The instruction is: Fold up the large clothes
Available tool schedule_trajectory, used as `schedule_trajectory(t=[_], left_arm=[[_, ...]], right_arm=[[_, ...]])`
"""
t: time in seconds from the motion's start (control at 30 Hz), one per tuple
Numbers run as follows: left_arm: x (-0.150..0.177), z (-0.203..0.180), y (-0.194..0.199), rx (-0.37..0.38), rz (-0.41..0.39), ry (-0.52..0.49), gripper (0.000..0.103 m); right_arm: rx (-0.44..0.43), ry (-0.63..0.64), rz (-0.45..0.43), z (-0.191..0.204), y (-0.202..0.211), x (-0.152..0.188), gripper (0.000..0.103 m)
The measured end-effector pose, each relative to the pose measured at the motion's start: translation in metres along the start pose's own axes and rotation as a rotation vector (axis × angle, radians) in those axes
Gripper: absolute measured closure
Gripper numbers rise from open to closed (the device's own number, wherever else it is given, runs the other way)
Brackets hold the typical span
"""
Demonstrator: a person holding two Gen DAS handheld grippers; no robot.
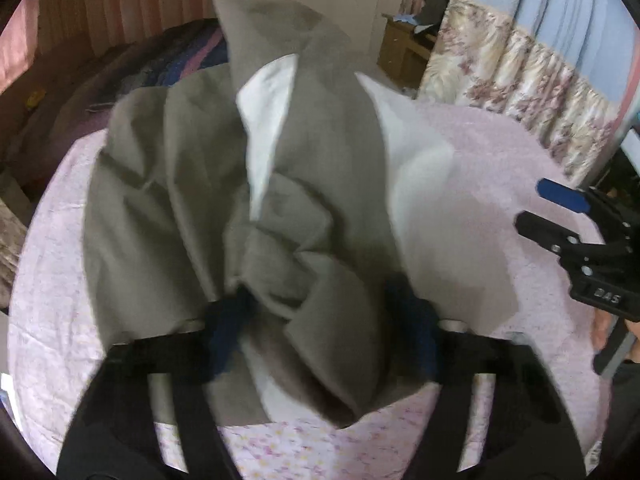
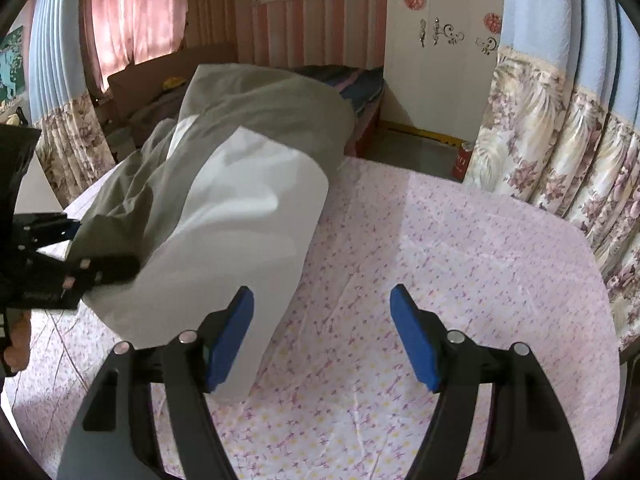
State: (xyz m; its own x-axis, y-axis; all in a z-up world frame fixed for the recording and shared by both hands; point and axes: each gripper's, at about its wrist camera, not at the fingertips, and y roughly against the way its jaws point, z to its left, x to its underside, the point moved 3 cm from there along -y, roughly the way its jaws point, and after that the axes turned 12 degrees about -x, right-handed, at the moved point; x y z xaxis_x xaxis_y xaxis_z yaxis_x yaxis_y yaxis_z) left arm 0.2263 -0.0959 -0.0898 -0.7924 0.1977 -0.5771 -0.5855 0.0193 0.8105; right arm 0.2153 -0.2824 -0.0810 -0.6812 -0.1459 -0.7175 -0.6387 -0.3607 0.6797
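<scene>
soft daylight through pink curtains; left view motion-blurred, edges fisheye-warped.

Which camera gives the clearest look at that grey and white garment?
The left wrist view: the garment fills it, bunched between the left gripper fingers. The right wrist view shows it side-on, at the left.

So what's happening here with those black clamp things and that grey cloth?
A person is folding a large grey garment with a white lining on a table covered with a pink flowered cloth, using a handheld gripper in each hand. The left gripper has bunched grey fabric between its fingers. The picture is too blurred to say whether the pads press on it. The right gripper is open and empty, hovering over the bare tablecloth beside the garment's white edge.
</scene>
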Motion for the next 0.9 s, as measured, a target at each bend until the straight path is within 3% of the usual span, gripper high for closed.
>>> schedule_trajectory(t=[0.13,0.27,0.4,0.57,0.73,0.9], left_arm=[[0.000,0.008,-0.003,0.061,0.016,0.014,0.062],[-0.001,0.005,0.011,0.043,-0.033,-0.017,0.080],[-0.004,0.009,0.032,0.013,-0.088,-0.056,0.085],[-0.012,0.019,0.047,-0.008,-0.121,-0.063,0.087],[-0.017,0.038,0.073,-0.037,-0.180,-0.052,0.088],[-0.006,0.071,0.088,-0.060,-0.189,-0.008,0.091]], right_arm=[[-0.019,-0.010,0.007,0.006,-0.009,0.003,0.032],[-0.031,-0.025,0.010,0.010,-0.013,0.002,0.032],[-0.125,-0.116,0.049,0.002,-0.014,0.004,0.032],[-0.046,-0.022,0.125,0.008,-0.015,0.002,0.032],[-0.003,0.033,0.133,0.015,-0.018,-0.004,0.032],[0.029,0.059,0.114,0.022,-0.025,-0.010,0.032]])
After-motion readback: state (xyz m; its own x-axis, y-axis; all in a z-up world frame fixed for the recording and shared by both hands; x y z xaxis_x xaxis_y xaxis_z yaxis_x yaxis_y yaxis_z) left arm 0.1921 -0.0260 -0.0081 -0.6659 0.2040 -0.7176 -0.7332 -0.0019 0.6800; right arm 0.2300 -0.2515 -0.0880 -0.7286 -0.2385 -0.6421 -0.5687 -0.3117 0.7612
